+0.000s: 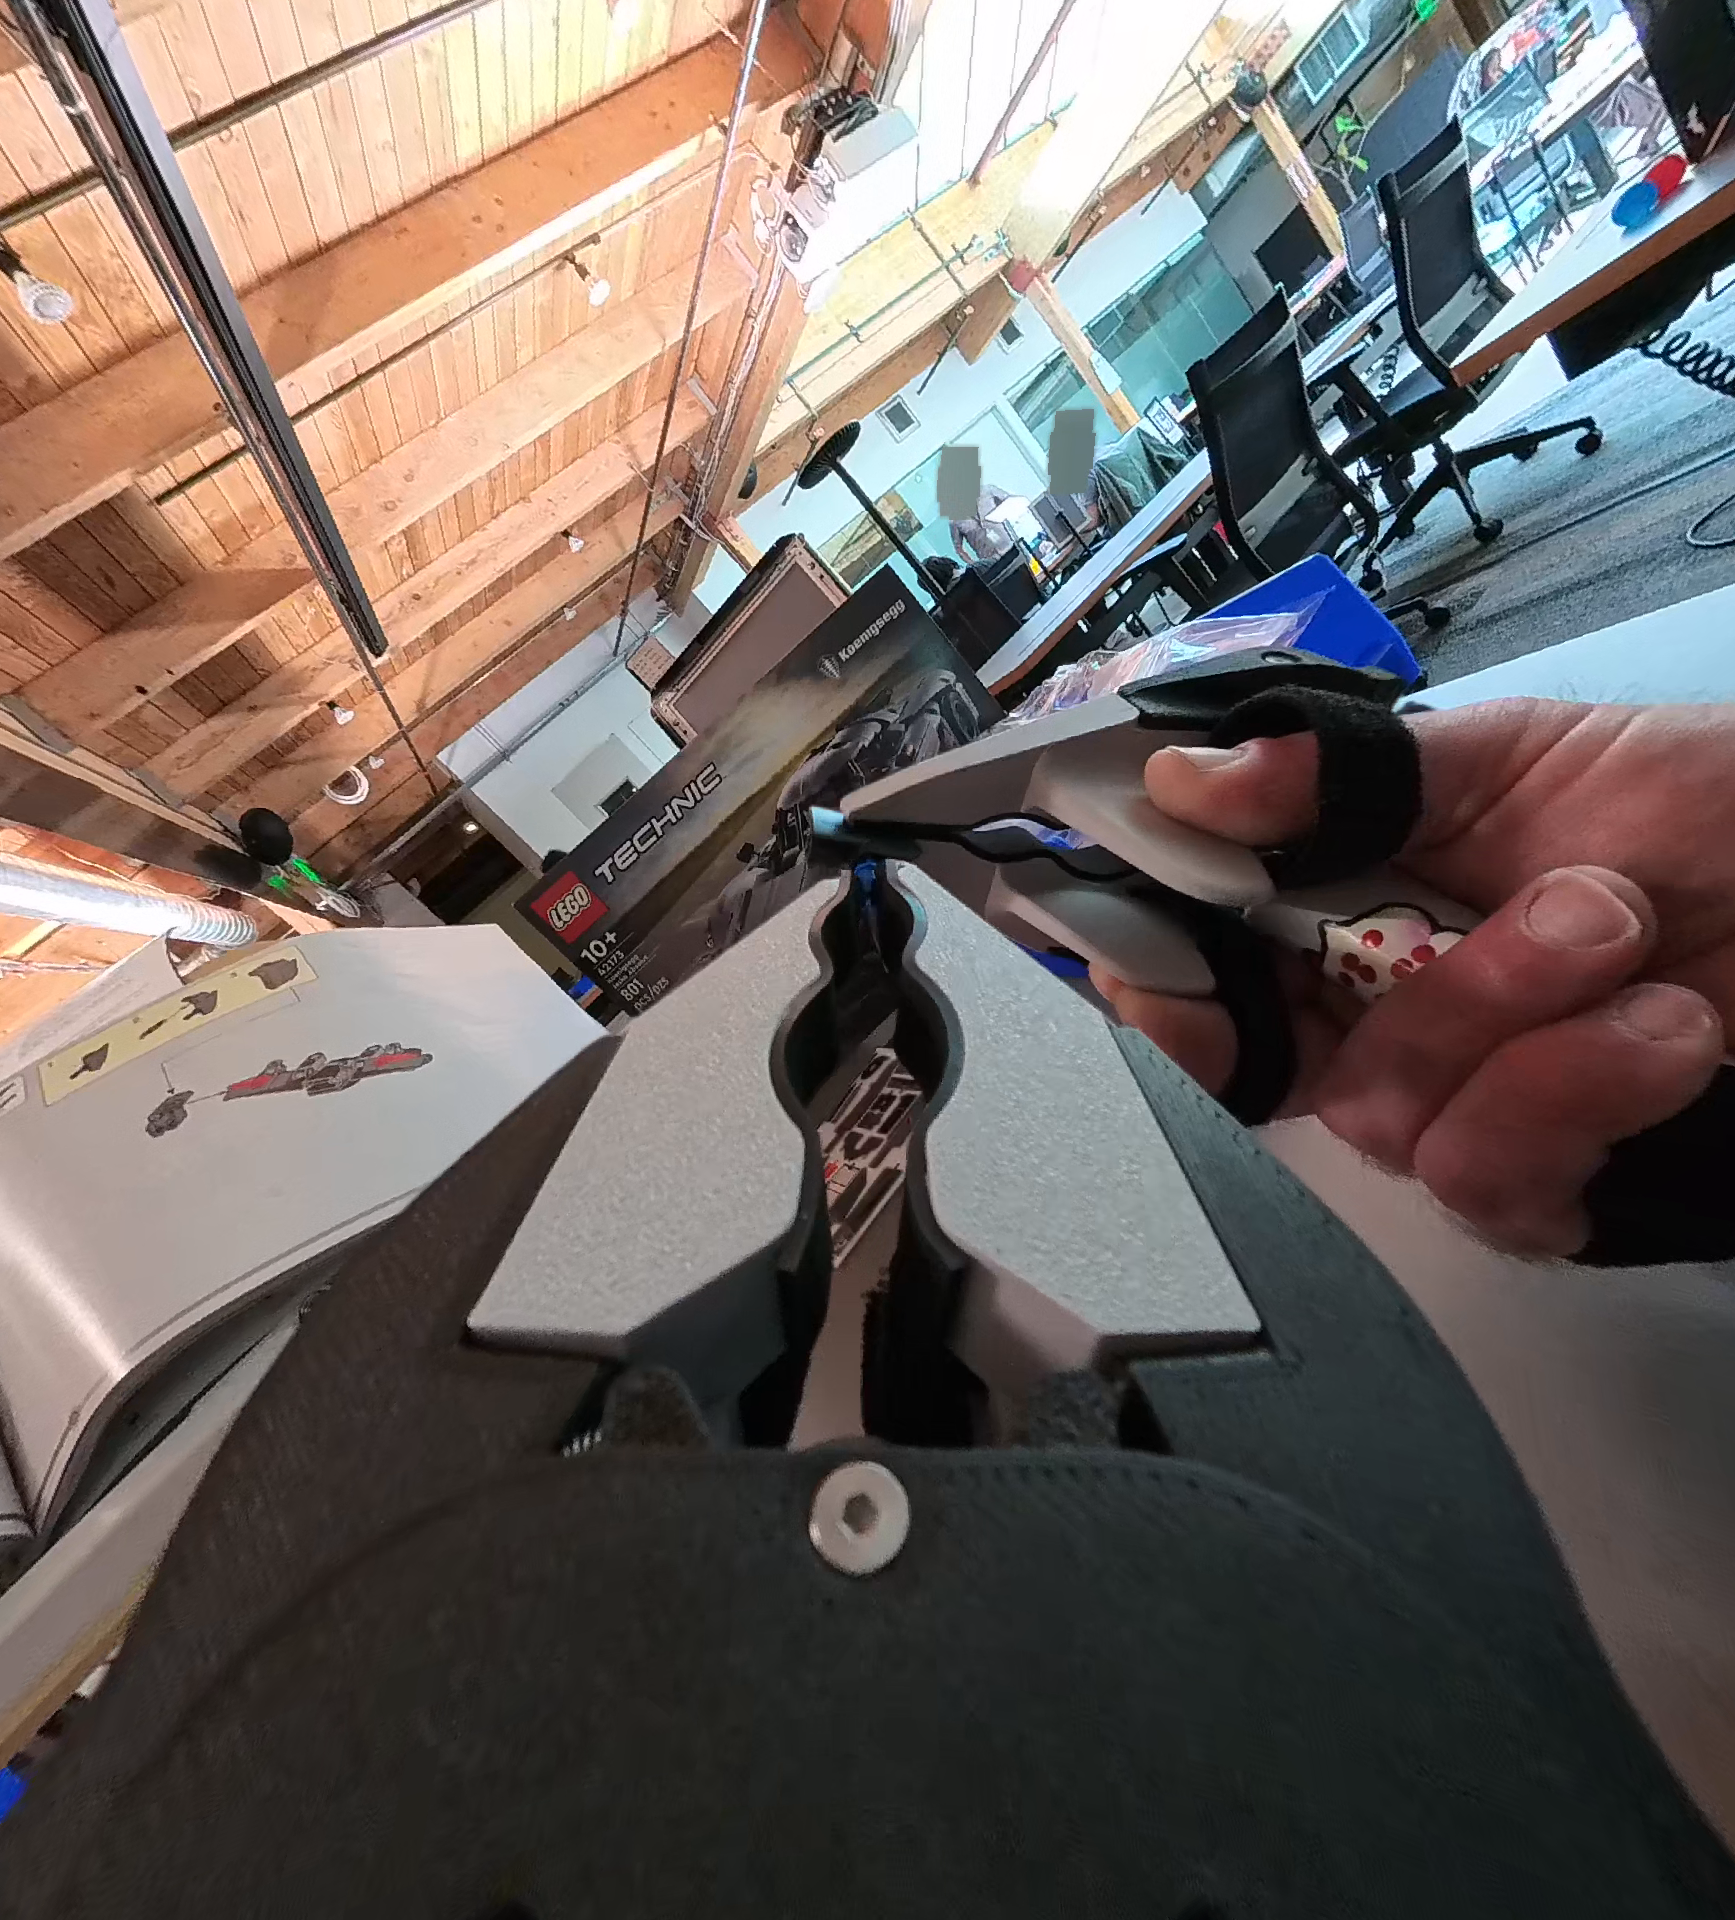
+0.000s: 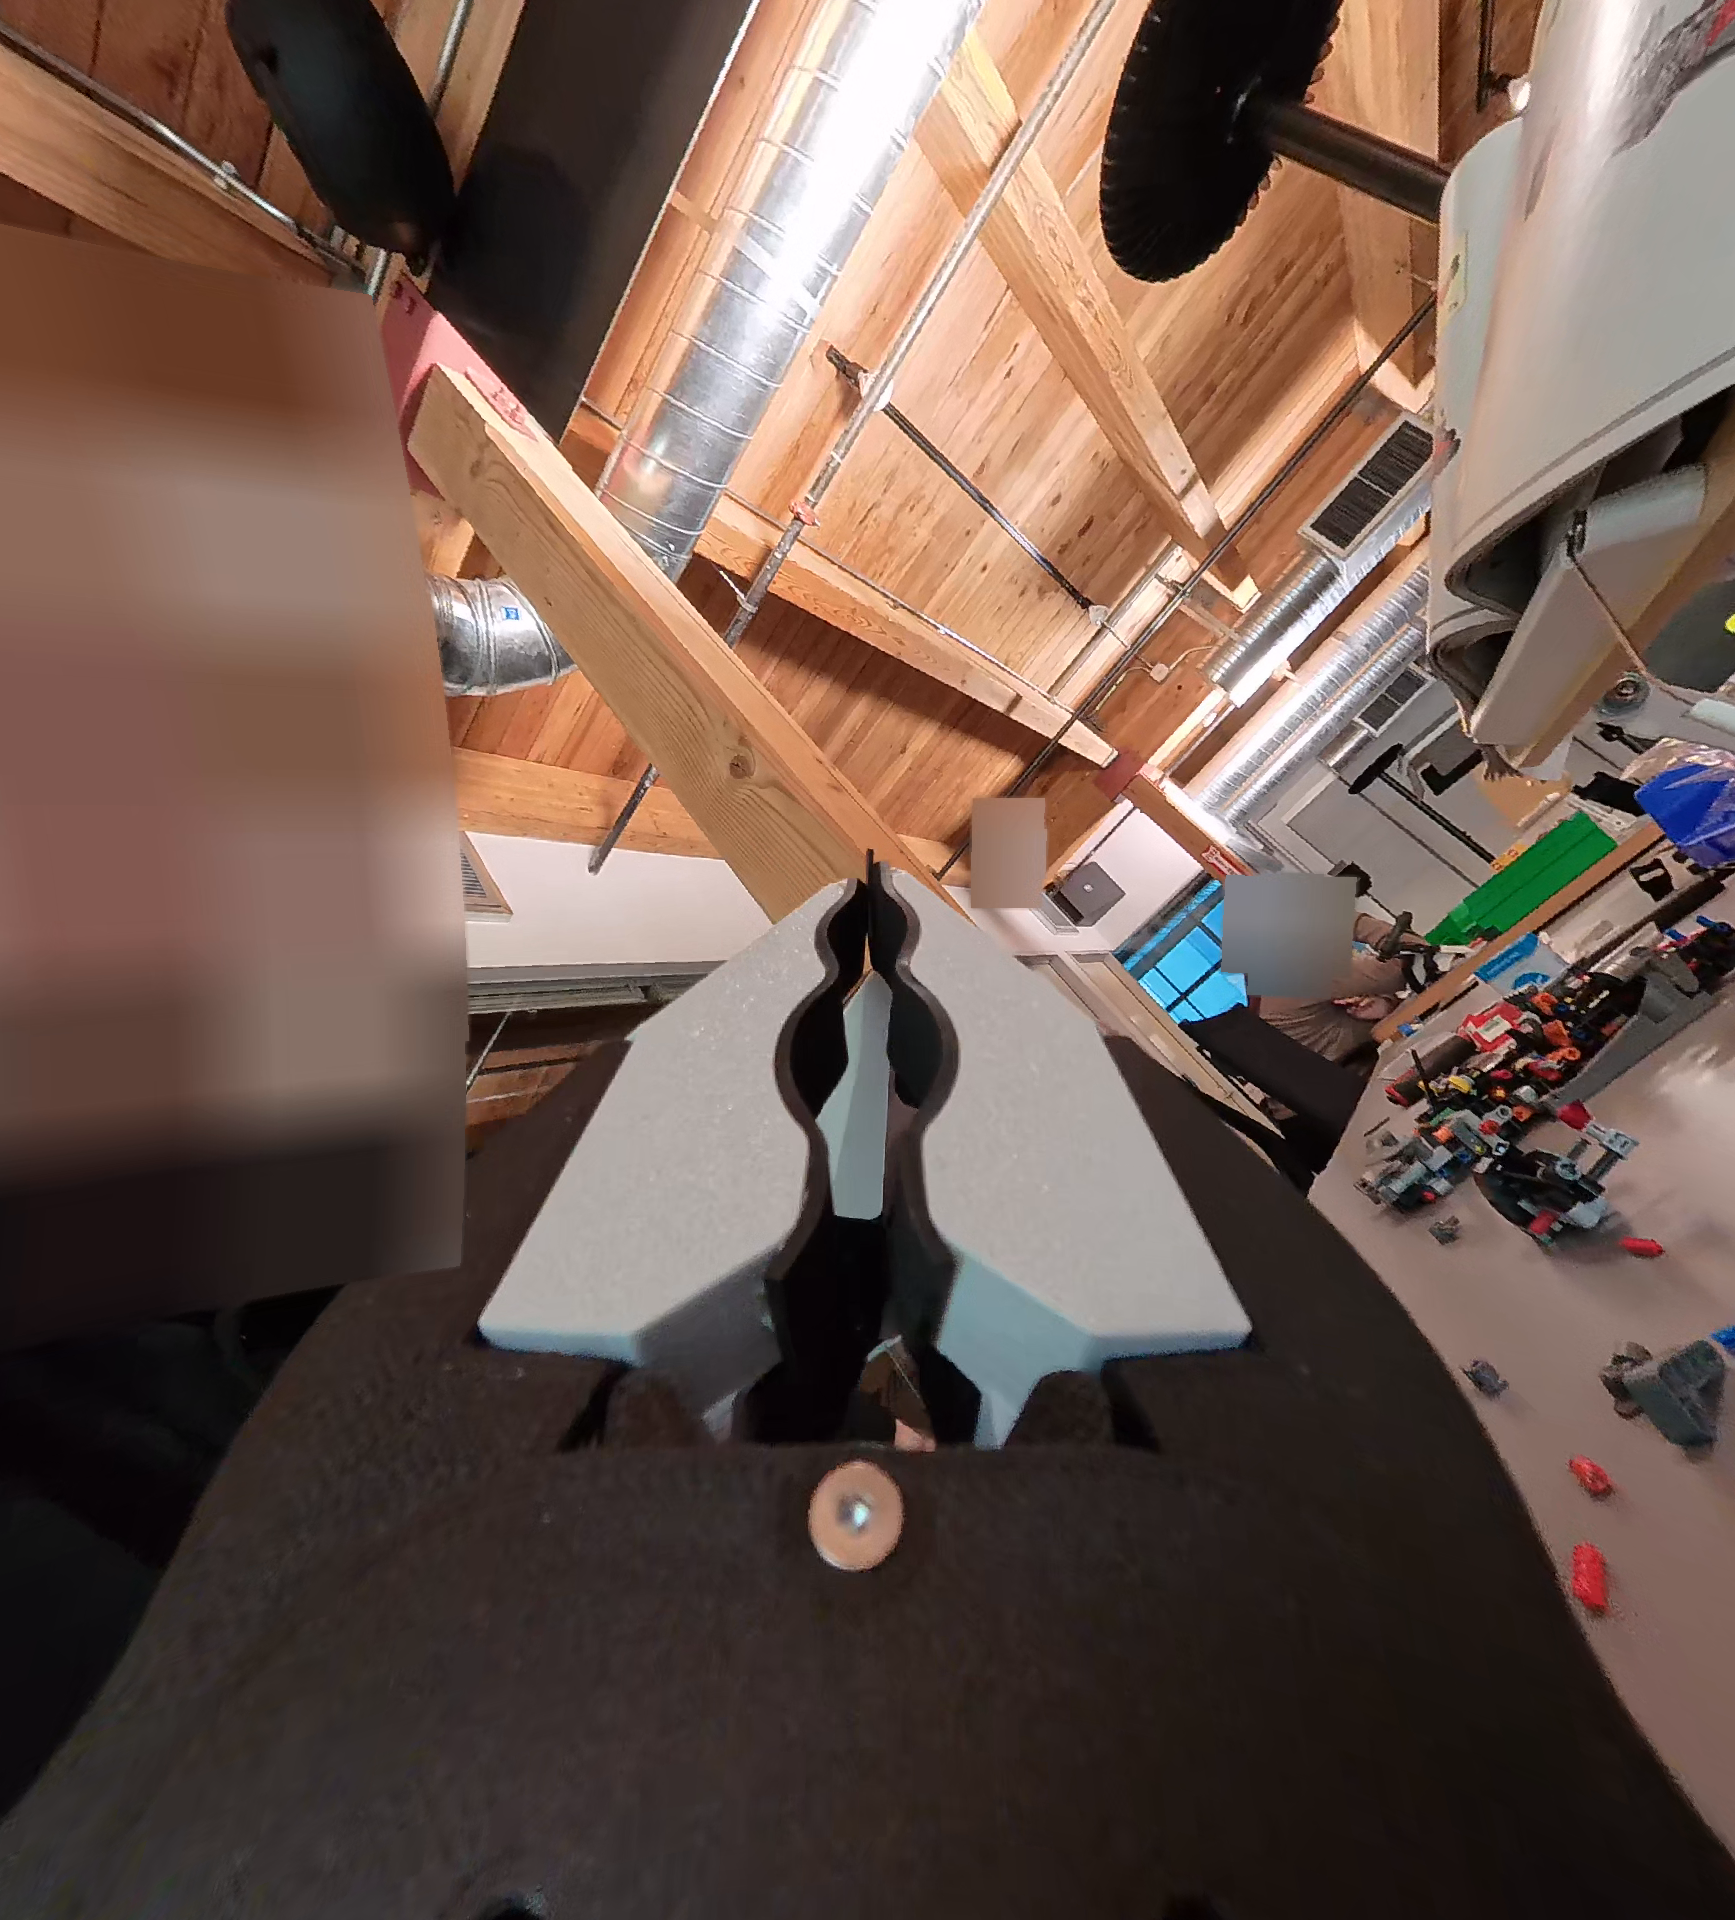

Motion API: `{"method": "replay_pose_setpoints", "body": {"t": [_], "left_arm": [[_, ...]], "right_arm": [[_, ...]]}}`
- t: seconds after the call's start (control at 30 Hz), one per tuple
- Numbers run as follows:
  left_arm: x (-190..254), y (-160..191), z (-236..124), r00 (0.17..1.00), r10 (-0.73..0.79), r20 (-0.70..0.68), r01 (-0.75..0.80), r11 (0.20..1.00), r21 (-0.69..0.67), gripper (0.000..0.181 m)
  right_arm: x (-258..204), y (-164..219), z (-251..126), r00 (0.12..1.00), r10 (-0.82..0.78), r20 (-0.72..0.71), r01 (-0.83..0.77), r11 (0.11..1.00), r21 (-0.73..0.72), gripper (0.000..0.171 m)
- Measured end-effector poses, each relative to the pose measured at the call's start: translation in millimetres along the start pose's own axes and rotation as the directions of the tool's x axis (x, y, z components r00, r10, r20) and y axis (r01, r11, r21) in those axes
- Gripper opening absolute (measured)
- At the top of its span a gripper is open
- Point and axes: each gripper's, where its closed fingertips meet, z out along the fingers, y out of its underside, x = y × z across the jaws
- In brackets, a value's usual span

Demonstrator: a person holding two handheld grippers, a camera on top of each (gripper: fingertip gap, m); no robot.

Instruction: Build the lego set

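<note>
Bricks [image 2: 1528, 1091] litter table [image 2: 1445, 1475]; booklet [image 1: 167, 1143], box [image 1: 738, 831] beside grippers.

office chairs [image 1: 1362, 416] | silver duct [image 2: 769, 281] | blue bin [image 1: 1330, 613] | wooden ceiling beam [image 2: 634, 644]

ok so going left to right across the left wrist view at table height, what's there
open instruction booklet → lego box → right claw pinching a small light blue piece → the hand holding that claw
</note>
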Motion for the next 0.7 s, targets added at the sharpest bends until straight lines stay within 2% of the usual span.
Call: {"method": "replay_pose_setpoints", "body": {"t": [0.17,0.27,0.43,0.7], "left_arm": [[-6.2,-0.7,-3.9,1.0,-0.012,0.006,0.012,1.0,-0.008,0.0],[-6.7,0.2,-9.1,0.999,-0.033,-0.002,0.032,0.999,-0.018,0.0],[-11.6,4.1,-16.9,0.999,-0.045,0.009,0.045,0.998,-0.042,0.0],[-28.7,19.5,-37.1,0.978,-0.206,0.02,0.207,0.974,-0.096,0.008]], "right_arm": [[5.2,9.3,3.0,1.0,0.015,-0.021,-0.016,0.999,-0.032,0.0],[5.9,13.3,7.2,0.998,-0.047,-0.048,0.043,0.997,-0.069,0.0],[11.7,19.1,12.4,0.996,-0.061,-0.064,0.055,0.994,-0.092,0.0],[14.3,10.6,14.7,0.985,-0.135,-0.111,0.127,0.989,-0.074,0.0]]}}
